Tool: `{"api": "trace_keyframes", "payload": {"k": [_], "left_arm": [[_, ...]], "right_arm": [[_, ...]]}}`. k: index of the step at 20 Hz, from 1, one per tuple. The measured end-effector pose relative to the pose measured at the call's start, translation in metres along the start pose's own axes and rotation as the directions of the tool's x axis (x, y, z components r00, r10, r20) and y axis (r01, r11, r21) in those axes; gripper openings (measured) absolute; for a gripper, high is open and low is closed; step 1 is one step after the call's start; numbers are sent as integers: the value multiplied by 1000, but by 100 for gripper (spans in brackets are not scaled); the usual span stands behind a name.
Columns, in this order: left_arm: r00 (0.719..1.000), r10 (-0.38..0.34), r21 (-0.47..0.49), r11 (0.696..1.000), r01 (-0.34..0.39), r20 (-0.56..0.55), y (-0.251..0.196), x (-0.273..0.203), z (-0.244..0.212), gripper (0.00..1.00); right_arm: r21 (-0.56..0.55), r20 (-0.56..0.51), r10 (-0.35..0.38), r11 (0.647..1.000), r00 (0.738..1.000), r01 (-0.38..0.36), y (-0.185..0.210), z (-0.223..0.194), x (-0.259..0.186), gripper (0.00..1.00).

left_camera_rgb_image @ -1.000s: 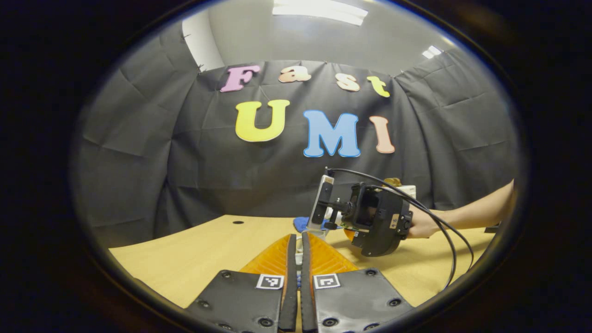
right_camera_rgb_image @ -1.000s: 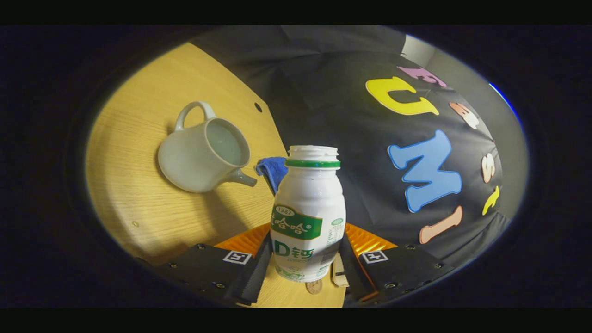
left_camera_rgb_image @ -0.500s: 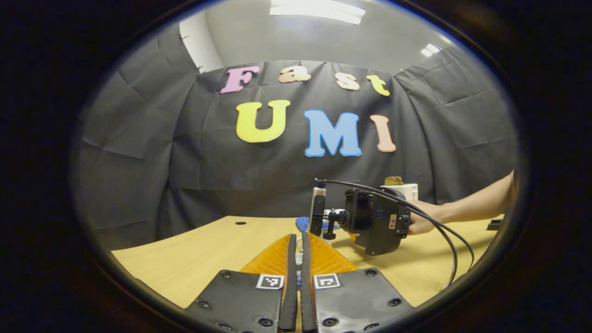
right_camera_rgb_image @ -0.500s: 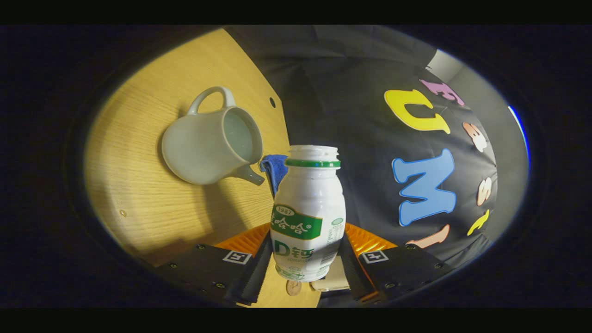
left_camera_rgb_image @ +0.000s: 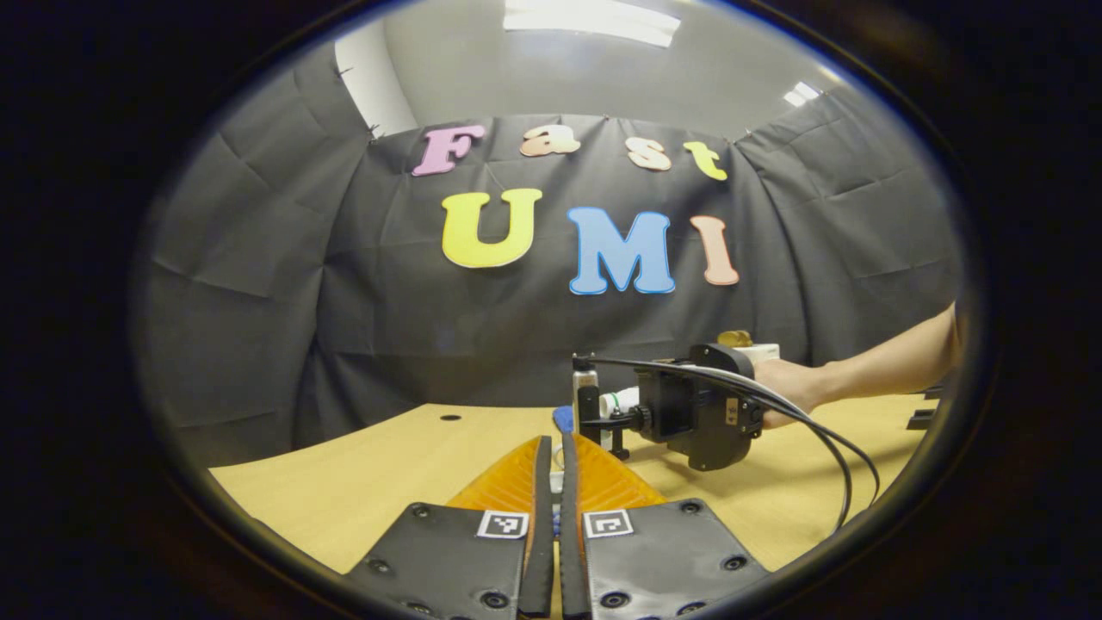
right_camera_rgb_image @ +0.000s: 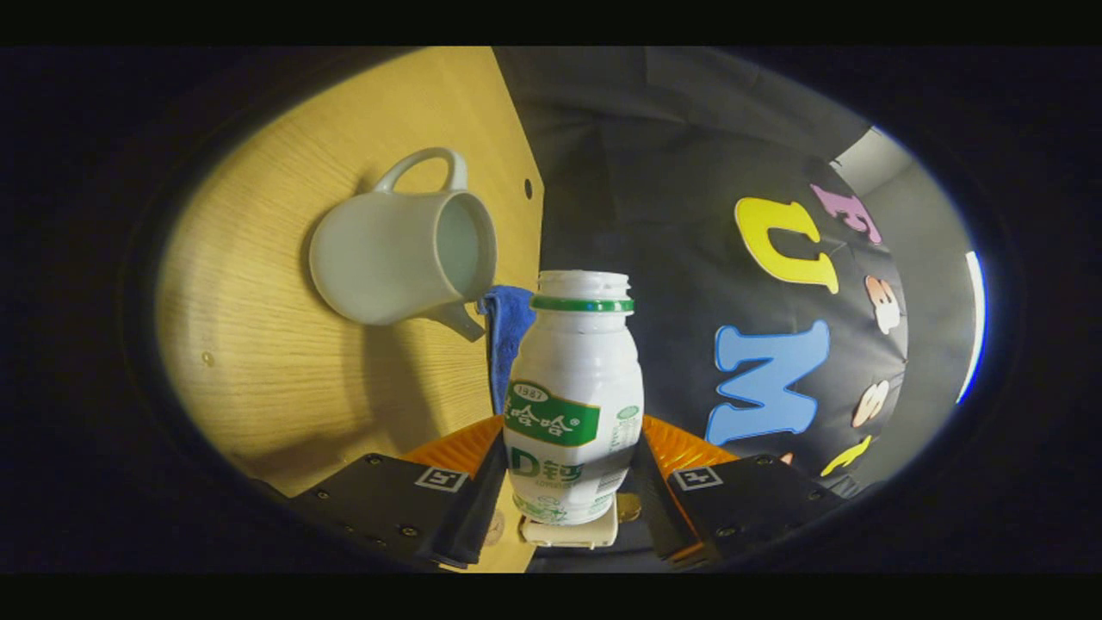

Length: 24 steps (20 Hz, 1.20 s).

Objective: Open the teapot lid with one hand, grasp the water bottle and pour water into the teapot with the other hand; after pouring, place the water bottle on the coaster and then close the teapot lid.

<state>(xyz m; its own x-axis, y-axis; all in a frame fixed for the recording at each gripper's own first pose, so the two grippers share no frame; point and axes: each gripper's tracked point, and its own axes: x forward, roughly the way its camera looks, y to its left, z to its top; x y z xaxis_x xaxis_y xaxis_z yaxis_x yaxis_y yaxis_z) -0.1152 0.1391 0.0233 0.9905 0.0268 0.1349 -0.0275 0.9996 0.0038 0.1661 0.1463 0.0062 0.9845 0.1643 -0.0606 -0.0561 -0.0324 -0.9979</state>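
A wooden table with a pale, grained top runs across the booth, and a small round hole is cut into it near the back edge. Black cloth hangs creased behind it. A strip of white wall shows above the cloth, and a long ceiling light glows overhead. At the far right of the table stands a small white box with something brown on top – too small to identify. A dark object lies at the right edge. In the right gripper view a single drop sits on the wood.

The water bottle label reads "1987" and a large "D" — other characters unclear
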Motion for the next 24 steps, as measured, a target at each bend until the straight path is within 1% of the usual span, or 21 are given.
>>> {"api": "trace_keyframes", "payload": {"k": [1,3,4,5,13,14,15,16,17,24], "left_arm": [[1000,2,1,1000,-2,1,0,-1,0,9],[1000,3,0,1000,-3,-1,1,0,-1,9],[1000,2,0,1000,-2,-2,1,0,-1,13],[1000,2,0,1000,-2,-4,0,0,-2,9],[1000,-2,4,1000,2,-7,-1,2,-3,9],[1000,-3,6,1000,3,-7,-1,1,-3,13],[1000,-3,7,1000,3,-7,-1,2,-3,9],[1000,-3,7,1000,3,-7,-1,2,-3,13],[1000,-3,8,1000,3,-6,-2,1,-2,9],[1000,-2,9,1000,2,-6,-1,2,-2,9]], "right_arm": [[-13,0,-1,1000,1000,1,-1,0,0,72],[-43,-1,-11,999,1000,11,-3,-1,0,72],[-58,0,-16,998,1000,16,-4,-2,1,72],[-69,0,-21,997,1000,21,-6,-2,2,72],[-125,11,-50,991,999,51,-15,-3,4,72],[-136,15,-56,989,998,57,-16,-2,5,72],[-148,18,-63,987,998,64,-18,-1,5,72],[-157,21,-69,985,997,71,-21,0,4,72],[-165,23,-74,983,997,76,-22,0,5,72],[-210,38,-97,972,995,103,-32,3,4,72]]}}
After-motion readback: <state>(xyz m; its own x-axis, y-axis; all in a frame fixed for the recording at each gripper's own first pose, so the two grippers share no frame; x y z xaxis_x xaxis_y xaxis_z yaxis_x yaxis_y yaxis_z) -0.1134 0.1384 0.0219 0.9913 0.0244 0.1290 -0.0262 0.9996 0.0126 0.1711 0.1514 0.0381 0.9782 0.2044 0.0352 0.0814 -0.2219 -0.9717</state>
